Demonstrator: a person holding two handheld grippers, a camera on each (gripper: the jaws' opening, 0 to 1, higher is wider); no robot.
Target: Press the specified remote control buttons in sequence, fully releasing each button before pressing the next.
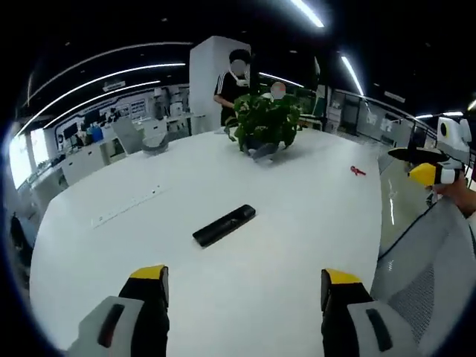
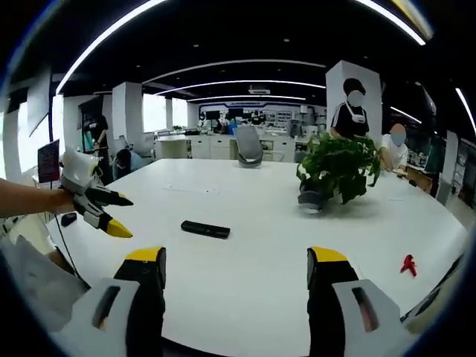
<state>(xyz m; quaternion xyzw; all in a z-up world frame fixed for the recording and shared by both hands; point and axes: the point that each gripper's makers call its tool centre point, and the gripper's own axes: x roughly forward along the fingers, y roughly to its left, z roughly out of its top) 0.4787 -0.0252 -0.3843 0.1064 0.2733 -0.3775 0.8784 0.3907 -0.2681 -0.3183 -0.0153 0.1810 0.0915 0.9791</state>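
Remote control (image 1: 224, 224) lies untouched on the white table (image 1: 297, 223).

remote (image 1: 224, 224) on table (image 1: 297, 223), plant (image 1: 265, 119) behind

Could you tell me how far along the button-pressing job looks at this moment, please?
Nothing looks done yet. The black remote control lies flat on the white table, untouched. In hand: both grippers are open and held apart from it; the left gripper faces it, the right gripper hovers at the table edge. Every press remains. A potted plant and a small red object stand aside.
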